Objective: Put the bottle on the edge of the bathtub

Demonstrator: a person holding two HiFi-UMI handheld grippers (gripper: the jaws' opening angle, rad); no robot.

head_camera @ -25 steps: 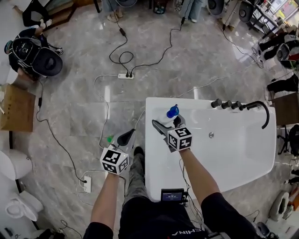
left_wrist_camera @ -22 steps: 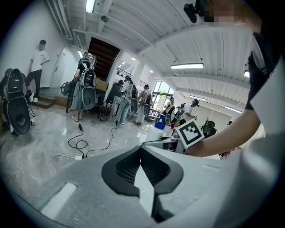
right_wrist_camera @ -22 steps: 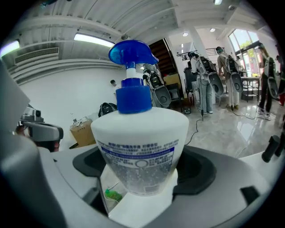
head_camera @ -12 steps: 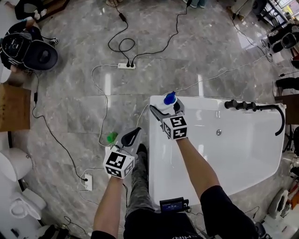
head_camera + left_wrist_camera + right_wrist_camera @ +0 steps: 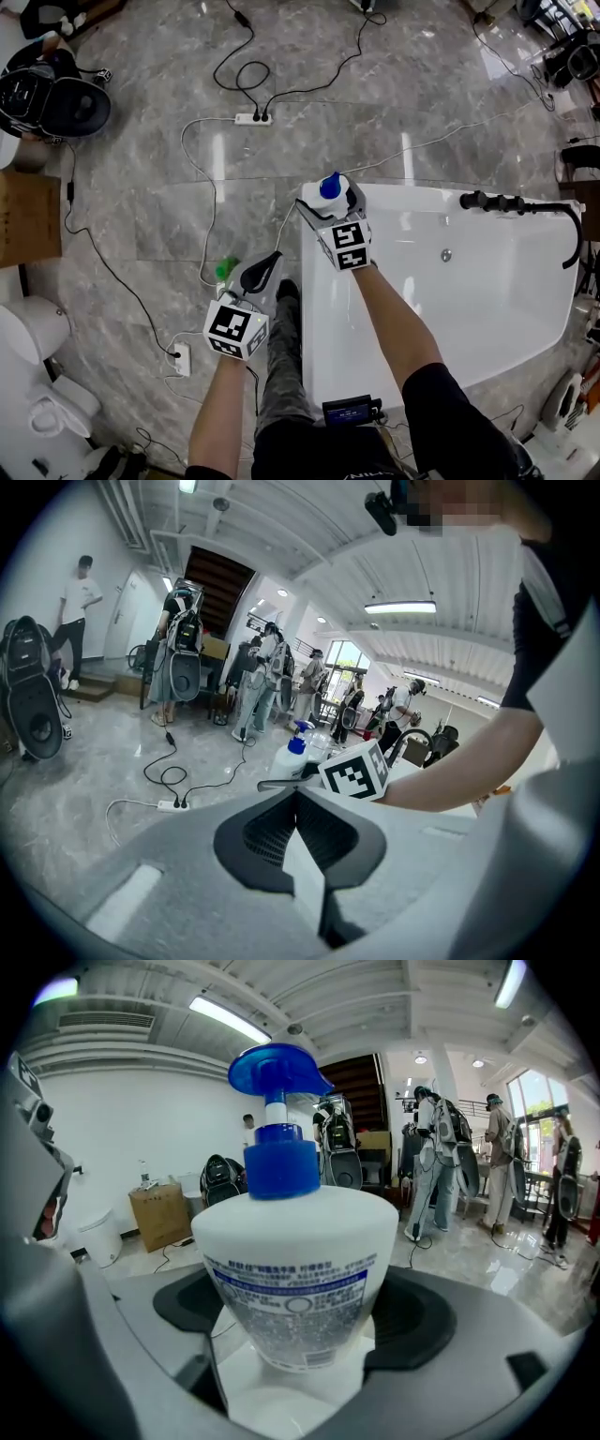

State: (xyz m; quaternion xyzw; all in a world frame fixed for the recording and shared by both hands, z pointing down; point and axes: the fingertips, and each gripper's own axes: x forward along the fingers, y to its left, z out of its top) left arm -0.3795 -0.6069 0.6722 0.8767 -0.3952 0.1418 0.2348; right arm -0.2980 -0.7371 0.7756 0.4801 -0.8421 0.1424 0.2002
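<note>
A white pump bottle (image 5: pixel 328 187) with a blue head stands upright over the far left corner of the white bathtub (image 5: pixel 316 309). My right gripper (image 5: pixel 332 208) is shut on the bottle, one finger on each side of its body. The right gripper view shows the bottle (image 5: pixel 295 1241) filling the space between the jaws of my right gripper (image 5: pixel 300 1326), label facing the camera. My left gripper (image 5: pixel 260 275) is shut and empty, over the floor to the left of the tub. The left gripper view looks past my left gripper (image 5: pixel 296 795) to the bottle (image 5: pixel 291 754).
A black faucet (image 5: pixel 514 202) runs along the tub's far right rim, and a small black device (image 5: pixel 349 411) sits at its near edge. Cables and a power strip (image 5: pixel 251 118) lie on the marble floor, with a green object (image 5: pixel 225 270) beside my left gripper. A cardboard box (image 5: pixel 28 216) and a toilet (image 5: pixel 28 330) stand at left.
My right gripper has carried the bottle away from me, from over the tub's left part to its far left corner. The left gripper has stayed shut near the same spot.
</note>
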